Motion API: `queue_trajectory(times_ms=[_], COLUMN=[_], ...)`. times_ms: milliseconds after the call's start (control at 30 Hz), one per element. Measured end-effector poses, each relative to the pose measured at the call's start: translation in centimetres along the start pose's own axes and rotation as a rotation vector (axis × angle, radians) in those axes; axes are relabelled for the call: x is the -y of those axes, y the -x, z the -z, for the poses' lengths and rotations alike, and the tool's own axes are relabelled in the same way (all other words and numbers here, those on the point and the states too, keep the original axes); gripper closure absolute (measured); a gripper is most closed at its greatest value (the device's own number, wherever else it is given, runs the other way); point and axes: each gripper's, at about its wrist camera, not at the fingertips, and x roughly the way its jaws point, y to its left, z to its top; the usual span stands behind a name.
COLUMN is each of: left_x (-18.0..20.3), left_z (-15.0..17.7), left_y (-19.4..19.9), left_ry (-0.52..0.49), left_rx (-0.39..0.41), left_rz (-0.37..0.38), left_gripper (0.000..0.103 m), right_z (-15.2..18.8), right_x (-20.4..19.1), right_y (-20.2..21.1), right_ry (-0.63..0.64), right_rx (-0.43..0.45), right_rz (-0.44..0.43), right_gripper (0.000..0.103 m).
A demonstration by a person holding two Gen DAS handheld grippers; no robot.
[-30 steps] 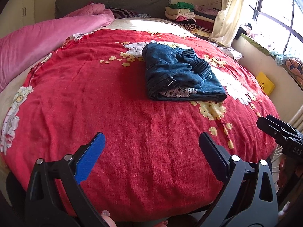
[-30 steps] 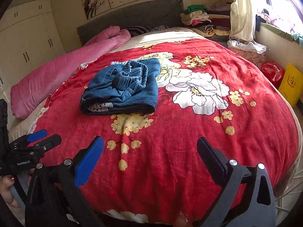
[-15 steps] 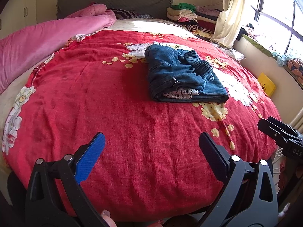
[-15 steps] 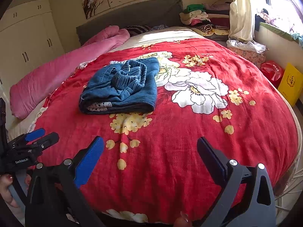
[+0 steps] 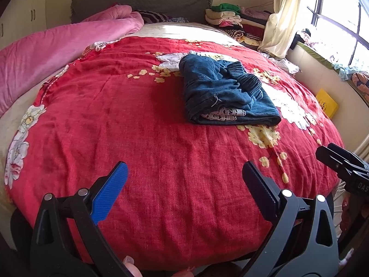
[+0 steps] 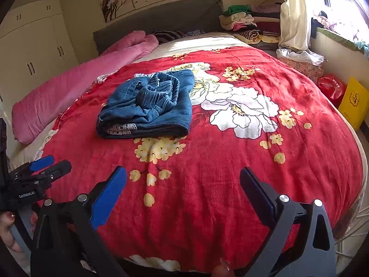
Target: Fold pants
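Nearest the camera, the left gripper (image 5: 184, 184) hangs over the near edge of the bed, its jaws spread wide with nothing between them; one finger carries a blue pad (image 5: 110, 194), the other is black. A fingertip (image 5: 131, 267) of the person shows at the bottom edge of that view. The right gripper (image 6: 183, 185) sits at the same height over the near edge, jaws likewise wide apart and empty. Each gripper shows in the other's view: the right one at the far right edge of the left view, the left one at the lower left of the right view, with a hand (image 6: 9, 228) wrapped on its handle.

Under both lies the red blanket (image 6: 207, 184), printed with yellow and white flowers, covering most of the bed.

Farther out, near the middle of the blanket, the pants (image 6: 147, 108) lie folded into a compact blue bundle, well apart from both grippers. The ribbed waistband is bunched on top and a strip of white lace peeks from the near edge of the fold.

Beyond, a pink quilt (image 5: 57, 53) runs along the left side up to the grey headboard (image 6: 161, 20). A stack of folded clothes (image 6: 242, 20) sits by the headboard on the right, next to a curtain (image 5: 281, 16) and window.
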Motion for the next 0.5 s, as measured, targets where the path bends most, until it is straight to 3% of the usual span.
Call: queue_trajectory(times_ms=[500], left_x=[0.1], left_z=[0.24], left_y=[0.09], left_ry=[-0.008], left_rx=[-0.005], left_rz=[-0.005], left_gripper=[0.01], right_z=[-0.04], right_x=[-0.08], right_y=[0.04], right_ry=[0.007], right_rx=[-0.002], right_rz=[0.002], right_gripper=[0.005])
